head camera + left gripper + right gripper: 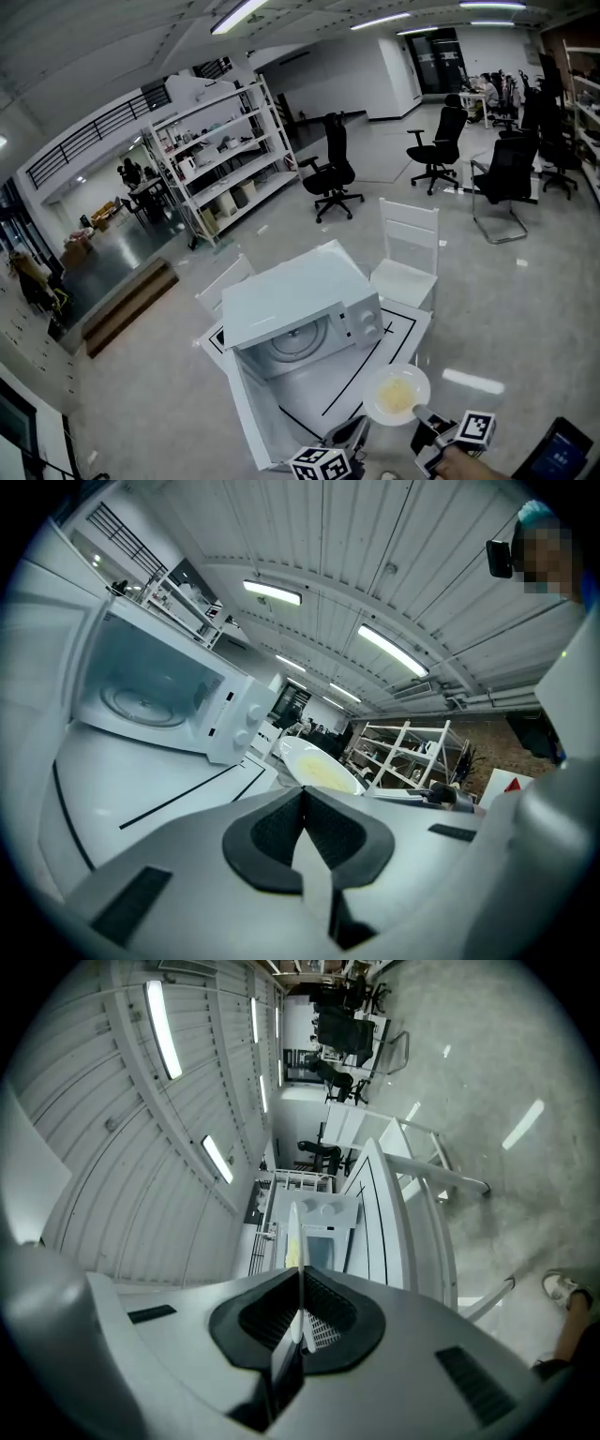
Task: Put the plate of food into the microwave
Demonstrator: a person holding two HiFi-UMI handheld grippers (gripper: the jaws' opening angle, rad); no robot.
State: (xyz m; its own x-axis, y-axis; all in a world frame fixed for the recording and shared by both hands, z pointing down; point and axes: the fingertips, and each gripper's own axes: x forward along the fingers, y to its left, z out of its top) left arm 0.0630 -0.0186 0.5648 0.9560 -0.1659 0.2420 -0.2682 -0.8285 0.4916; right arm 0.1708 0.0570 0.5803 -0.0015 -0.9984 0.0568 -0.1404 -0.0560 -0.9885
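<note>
The plate of food [397, 394] is being gripped at its near rim by the right gripper [424, 424] and is being carried at the front right edge of the white table [405, 323]. It is just in front and to the right of the microwave [309, 305], outside the cavity. In the right gripper view the jaws of the right gripper [300, 1283] are being pressed onto the thin white rim of the plate [293, 1241]. The plate is being seen edge-on there, with a streak of yellow food along it and the microwave [323, 1232] straight beyond. The microwave door [251, 412] is being shown swung wide open toward the front left, and the glass turntable [295, 342] is being exposed inside. The left gripper [349, 433] is being held low beside the plate, near the table's front edge. In the left gripper view the jaws of the left gripper [302, 794] are being seen pressed together with nothing between them. The plate [319, 766] is being seen just ahead and the open microwave [159, 686] off to the left. A hand [466, 465] is being glimpsed behind the right gripper's marker cube [474, 429]. Two white chairs [406, 255] are standing by the table, with shelving [225, 159] and black office chairs [330, 173] across the floor behind.
</note>
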